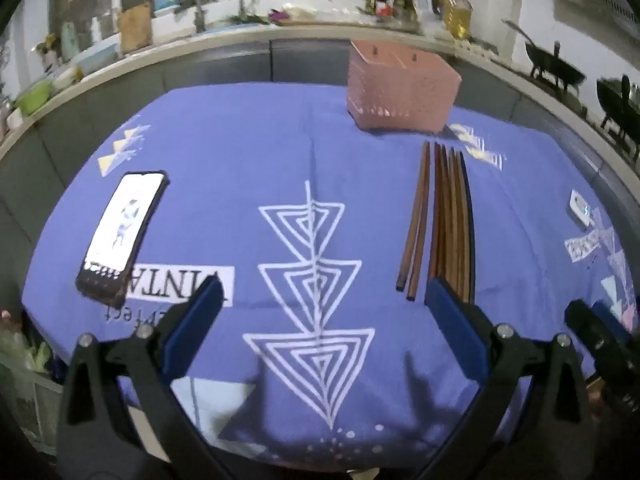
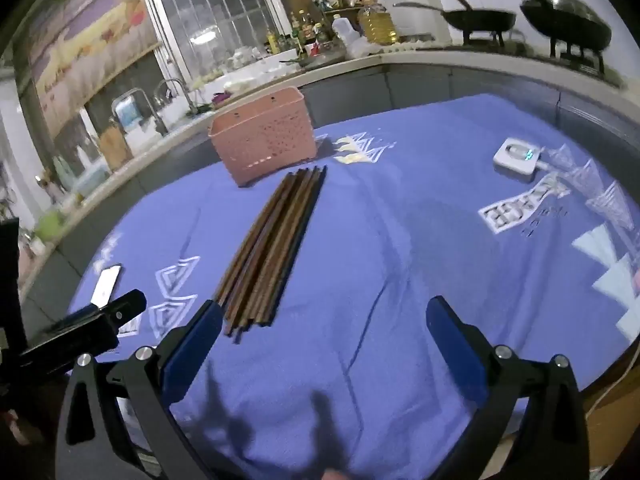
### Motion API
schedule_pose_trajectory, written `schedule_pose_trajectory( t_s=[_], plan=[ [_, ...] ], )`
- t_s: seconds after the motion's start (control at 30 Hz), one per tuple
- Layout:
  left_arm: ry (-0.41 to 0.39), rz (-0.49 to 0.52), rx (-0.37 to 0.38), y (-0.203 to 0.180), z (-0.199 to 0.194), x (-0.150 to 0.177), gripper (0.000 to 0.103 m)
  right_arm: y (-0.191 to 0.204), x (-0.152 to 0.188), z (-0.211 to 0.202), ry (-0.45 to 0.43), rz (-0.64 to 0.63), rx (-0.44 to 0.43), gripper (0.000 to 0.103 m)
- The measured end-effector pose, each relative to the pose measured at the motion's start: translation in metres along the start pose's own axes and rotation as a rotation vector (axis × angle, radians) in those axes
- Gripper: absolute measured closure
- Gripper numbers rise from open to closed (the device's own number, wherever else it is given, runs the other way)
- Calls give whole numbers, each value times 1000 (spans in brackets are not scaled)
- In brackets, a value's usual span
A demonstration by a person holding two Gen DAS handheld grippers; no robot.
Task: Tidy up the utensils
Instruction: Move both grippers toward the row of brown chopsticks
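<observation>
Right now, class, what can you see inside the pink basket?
Nothing can be told: the pink basket stands upright, its perforated walls hiding the inside. The chopsticks all lie outside, on the blue cloth before it.

Left gripper [image 1: 324, 296] and right gripper [image 2: 324, 320] both gape wide, empty, angled downward, side by side.

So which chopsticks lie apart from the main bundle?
The two chopsticks on the left in the left wrist view, split off by a gap; the other chopsticks lie packed together.
</observation>
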State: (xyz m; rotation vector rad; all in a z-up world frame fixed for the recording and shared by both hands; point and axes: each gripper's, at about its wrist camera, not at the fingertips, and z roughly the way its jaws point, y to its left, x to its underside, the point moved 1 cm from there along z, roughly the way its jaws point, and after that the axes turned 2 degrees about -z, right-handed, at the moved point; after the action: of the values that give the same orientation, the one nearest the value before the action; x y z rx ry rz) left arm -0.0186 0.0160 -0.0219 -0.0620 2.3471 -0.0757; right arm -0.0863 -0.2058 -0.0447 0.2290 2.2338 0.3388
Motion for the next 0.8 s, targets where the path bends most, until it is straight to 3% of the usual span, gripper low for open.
schedule_pose_trajectory(
  t_s=[0.1,0.27,0.47,0.63,0.8],
  plan=[
    [-36,-9,-26,3,-9,1,5,2,0,5,18,0,-18,3],
    [-25,46,-19,-6,-2,-7,5,8,-10,10,4,-45,-30,3],
    [-141,121,-66,-14,-3,-56,5,9,-54,2,-119,-44,-20,13],
    [-148,48,-52,-12,-4,-80,5,18,-72,-11,-225,-11,-51,16],
    [-132,94,-74,-22,-2,-73,5,26,-56,1,-170,-5,-74,22]
  ],
)
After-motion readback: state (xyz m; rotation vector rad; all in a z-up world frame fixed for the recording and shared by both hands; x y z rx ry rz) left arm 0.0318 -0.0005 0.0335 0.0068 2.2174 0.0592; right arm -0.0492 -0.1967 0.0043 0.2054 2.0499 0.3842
